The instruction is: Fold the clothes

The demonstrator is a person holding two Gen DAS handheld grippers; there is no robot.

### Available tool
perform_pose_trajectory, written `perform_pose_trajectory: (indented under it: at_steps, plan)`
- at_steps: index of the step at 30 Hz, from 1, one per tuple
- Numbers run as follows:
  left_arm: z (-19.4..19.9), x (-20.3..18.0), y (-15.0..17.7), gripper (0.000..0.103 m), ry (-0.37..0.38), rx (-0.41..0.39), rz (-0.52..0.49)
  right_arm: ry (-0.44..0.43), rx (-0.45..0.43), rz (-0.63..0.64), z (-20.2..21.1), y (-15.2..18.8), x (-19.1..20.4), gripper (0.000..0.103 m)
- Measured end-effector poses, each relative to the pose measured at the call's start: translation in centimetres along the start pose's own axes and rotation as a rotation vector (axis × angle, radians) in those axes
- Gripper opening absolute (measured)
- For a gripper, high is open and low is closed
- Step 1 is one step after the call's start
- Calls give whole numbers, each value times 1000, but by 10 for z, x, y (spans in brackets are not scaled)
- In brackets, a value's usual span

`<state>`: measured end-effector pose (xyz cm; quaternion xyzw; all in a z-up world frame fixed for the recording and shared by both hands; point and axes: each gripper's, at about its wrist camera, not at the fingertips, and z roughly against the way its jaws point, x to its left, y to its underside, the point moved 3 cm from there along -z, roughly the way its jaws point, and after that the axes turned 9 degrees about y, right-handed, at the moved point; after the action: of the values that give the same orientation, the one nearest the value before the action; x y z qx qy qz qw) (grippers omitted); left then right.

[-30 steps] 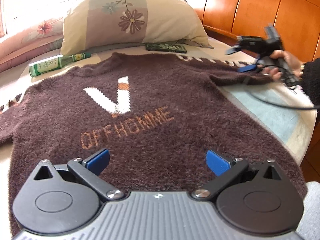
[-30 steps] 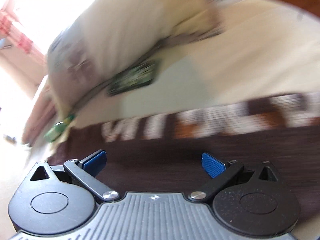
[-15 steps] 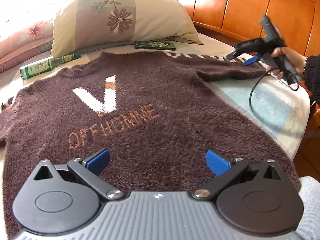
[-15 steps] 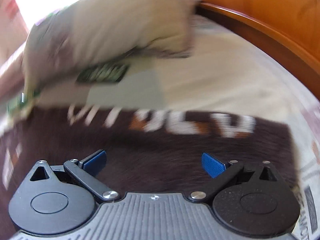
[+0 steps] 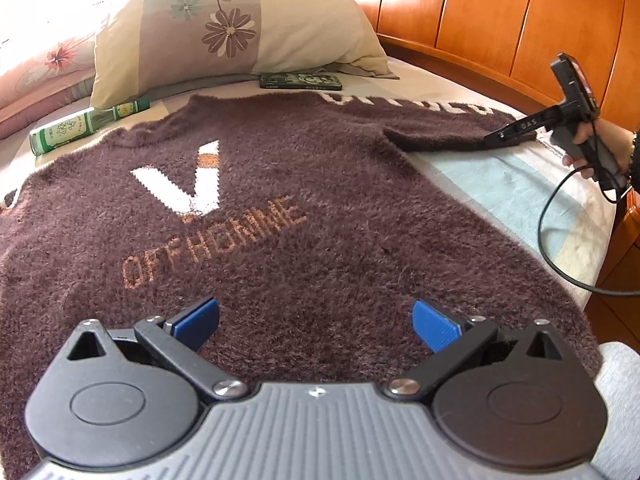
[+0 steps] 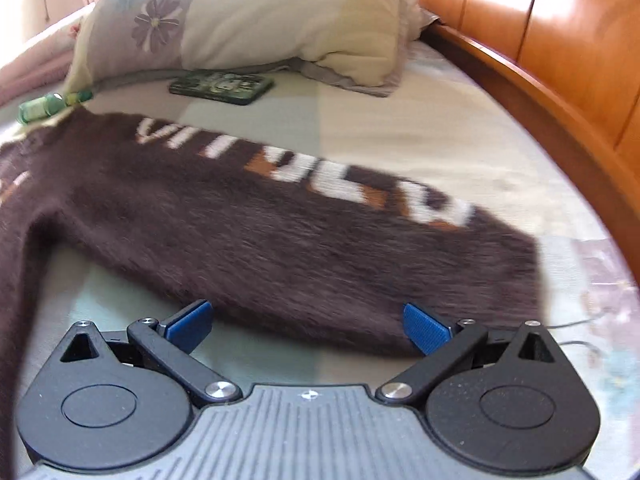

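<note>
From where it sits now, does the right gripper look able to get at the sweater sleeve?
Probably yes. The right gripper is open, low over the bedsheet, with the near edge of the sweater sleeve just ahead of its jaws. Nothing lies between them.

Bed [image 5: 500, 184]: brown sweater [image 5: 320, 220] flat, pillow [image 5: 240, 28], green bottle [image 5: 86, 124], phone [image 5: 300, 81].

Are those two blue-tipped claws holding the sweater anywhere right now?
No, nothing is held. The left gripper is open above the sweater near its hem. The right gripper is open at the sleeve edge, not closed on it.
</note>
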<state>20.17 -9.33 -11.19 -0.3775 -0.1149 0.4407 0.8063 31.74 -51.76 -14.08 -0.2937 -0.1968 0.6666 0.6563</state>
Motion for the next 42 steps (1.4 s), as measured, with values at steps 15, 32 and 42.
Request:
perform_pose_trajectory:
  at_steps: [15,32,42]
  plan:
    - [-6,0,-6,102,-37,30,-12,-212,-21,-607,-30,-17,-77,103]
    - [16,1,-20,102,-115,-4,17,104,29,-238,-32,-36,48,103]
    - [21,15,-51,102,-58,-49,83,124,-37,-184,-23,-18,52,103]
